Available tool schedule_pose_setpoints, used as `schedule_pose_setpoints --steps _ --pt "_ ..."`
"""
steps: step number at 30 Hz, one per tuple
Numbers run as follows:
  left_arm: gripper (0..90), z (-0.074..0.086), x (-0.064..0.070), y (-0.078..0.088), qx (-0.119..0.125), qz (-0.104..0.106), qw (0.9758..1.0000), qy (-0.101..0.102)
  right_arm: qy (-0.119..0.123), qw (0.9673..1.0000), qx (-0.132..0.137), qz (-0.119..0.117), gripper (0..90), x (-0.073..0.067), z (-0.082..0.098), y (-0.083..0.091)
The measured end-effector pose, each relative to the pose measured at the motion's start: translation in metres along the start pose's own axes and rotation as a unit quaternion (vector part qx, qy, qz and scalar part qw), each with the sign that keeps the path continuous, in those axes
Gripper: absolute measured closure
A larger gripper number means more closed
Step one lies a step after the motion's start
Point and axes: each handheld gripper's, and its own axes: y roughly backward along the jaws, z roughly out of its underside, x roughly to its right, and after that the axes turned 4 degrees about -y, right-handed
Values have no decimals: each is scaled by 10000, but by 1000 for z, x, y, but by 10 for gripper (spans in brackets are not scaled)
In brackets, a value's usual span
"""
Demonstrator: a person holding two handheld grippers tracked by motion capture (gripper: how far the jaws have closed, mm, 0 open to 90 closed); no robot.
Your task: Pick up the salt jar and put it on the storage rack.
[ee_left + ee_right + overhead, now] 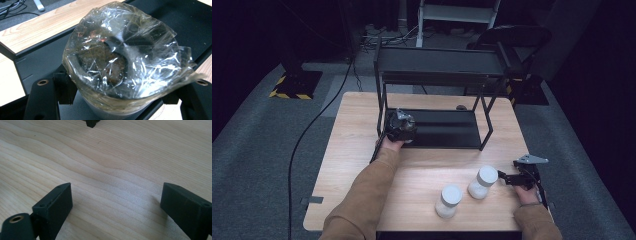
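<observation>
1. The left gripper (399,131) is clamped on a round grey container covered with crinkled clear plastic film (120,57), with dark brownish contents under the wrap. Its black jaws press the container's sides just below the film-wrapped rim.
2. The container sits at the left front corner of the lower shelf of a black metal two-tier rack (437,130), which stands on the light wooden table (362,165). Whether its base already touches the shelf is not clear.
3. Judged by its look, the container wall is stiff enough for a side grip, while the film is thin, slick and easy to tear or pull loose. The hold belongs on the wall under the rim, never on the wrap, and the container should stay upright so the contents do not shift.
4. The right gripper (508,178) rests low over the table near its right edge, jaws spread wide with nothing between them.
5. Two white cylindrical bottles with round caps (467,192) stand near the front of the table; the right-hand one is just beside the right gripper's tips.
</observation>
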Motion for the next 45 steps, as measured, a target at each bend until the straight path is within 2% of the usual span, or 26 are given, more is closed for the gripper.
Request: schedule_pose_setpoints --steps 3,4,8,10,12,17,22,29,34,38,40,45 --pt "281 1 -2 0 17 18 10000 64 0 10000 0 1 103 0 0 0" --pt "281 3 0 2 108 -13 9999 25 0 10000 0 1 103 0 0 0" --pt "184 4 10 13 430 -172 9988 -127 0 10000 3 2 105 0 0 0" --pt "177 3 13 16 456 -193 9987 -150 5 10000 6 3 105 0 0 0" --pt "167 0 17 21 389 -253 9988 -168 22 10000 11 -4 105 -1 1 1" --pt "146 -7 21 38 236 -202 9995 -87 61 10000 12 -18 106 -2 2 2" --pt "142 -7 27 56 353 -190 9991 -162 58 10000 0 -56 106 0 2 2" --pt "134 -7 38 78 475 -295 9982 -198 80 9999 -6 -90 106 0 2 2" --pt "130 -7 45 95 534 -321 9974 -365 102 9999 -8 -112 105 1 1 2" --pt "131 -7 49 108 485 -370 9967 -532 106 9999 -11 -122 105 1 1 2" --pt "132 -7 50 117 467 -402 9960 -644 107 9999 -13 -125 105 1 1 2" --pt "133 -4 49 138 523 -414 9950 -739 112 9999 -13 -130 104 1 1 2"
